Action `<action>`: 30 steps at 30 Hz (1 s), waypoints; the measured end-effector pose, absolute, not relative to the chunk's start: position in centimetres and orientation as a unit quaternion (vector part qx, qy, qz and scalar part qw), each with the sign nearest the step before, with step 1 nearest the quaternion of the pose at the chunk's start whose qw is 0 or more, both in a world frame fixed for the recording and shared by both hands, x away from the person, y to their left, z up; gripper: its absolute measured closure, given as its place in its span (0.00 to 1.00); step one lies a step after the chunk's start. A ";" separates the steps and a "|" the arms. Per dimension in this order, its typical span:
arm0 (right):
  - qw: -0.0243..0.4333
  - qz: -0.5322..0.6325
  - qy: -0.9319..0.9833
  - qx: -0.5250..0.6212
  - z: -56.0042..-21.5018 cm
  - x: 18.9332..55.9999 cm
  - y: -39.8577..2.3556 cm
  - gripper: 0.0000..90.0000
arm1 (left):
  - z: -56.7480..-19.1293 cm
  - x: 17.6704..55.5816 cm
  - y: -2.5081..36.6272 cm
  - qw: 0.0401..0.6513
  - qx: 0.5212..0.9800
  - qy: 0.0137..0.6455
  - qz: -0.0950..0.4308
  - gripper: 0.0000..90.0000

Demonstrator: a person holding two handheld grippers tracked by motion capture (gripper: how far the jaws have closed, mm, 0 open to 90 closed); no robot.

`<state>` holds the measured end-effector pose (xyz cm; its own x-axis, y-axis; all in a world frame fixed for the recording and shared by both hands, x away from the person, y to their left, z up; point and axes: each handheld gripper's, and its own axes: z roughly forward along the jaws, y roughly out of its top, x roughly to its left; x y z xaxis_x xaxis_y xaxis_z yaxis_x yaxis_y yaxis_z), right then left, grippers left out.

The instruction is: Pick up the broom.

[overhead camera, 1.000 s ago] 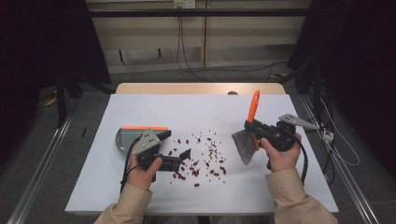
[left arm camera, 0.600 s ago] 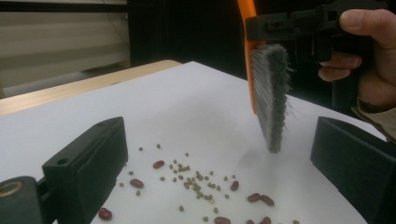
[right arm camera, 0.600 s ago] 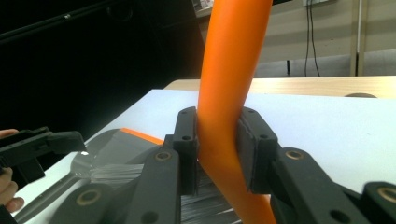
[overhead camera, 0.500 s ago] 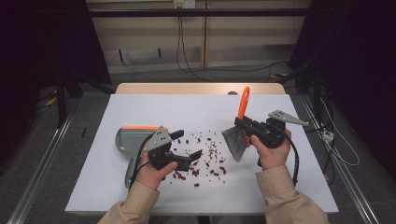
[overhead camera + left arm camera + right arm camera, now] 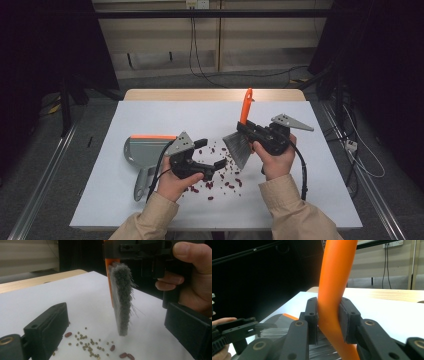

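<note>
Since the earlier frames, both of my hands have drifted toward the middle of the table: the right gripper (image 5: 250, 131) has carried the brush leftward over the spill, and the left gripper (image 5: 212, 155) has edged right to meet it, leaving the dustpan behind. Item one, the brush (image 5: 239, 147): grey bristle block hanging downward, orange handle (image 5: 332, 285) standing up and tilted slightly, clamped between the right gripper's two black pads, which press on either side of the handle just above the bristles; held this way the bristles point at the table for sweeping. In the left gripper view the bristle tips (image 5: 122, 332) hang just above the white tabletop, whether touching it I cannot tell. Item two, the spill: dark red beans (image 5: 226, 182) and smaller greenish ones (image 5: 91, 343), scattered across the middle of the white table (image 5: 320, 200), mostly near and between the two grippers. Item three, the dustpan (image 5: 142, 155): grey with an orange strip along its far edge, lying flat on the left of the table, its handle pointing toward the near side; it rests just beside the left hand (image 5: 175, 184), ungripped. Item four, the left gripper: jaws spread wide apart with nothing between them, hovering low over the beans and aimed at the brush. I judge it is free to take up the dustpan, which must come to the spill before any sweeping can collect the beans.
</note>
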<state>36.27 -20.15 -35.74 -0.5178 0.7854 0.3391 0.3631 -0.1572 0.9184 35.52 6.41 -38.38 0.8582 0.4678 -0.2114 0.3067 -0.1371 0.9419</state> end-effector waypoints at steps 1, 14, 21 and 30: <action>0.176 0.607 0.625 0.458 -35.7 36.3 -19.9 0.80 | -38.4 35.6 6.4 0.603 0.752 0.259 0.067 0.07; 0.164 0.606 0.637 0.448 -36.4 36.5 -16.9 0.80 | -39.1 36.6 5.9 0.600 0.740 0.297 0.062 0.29; 0.159 0.604 0.646 0.439 -36.5 36.5 -15.7 0.80 | -38.9 36.8 6.4 0.600 0.732 0.316 0.064 0.45; 0.159 0.603 0.654 0.429 -36.5 36.3 -15.4 0.80 | -39.0 36.8 6.8 0.595 0.736 0.317 0.059 0.75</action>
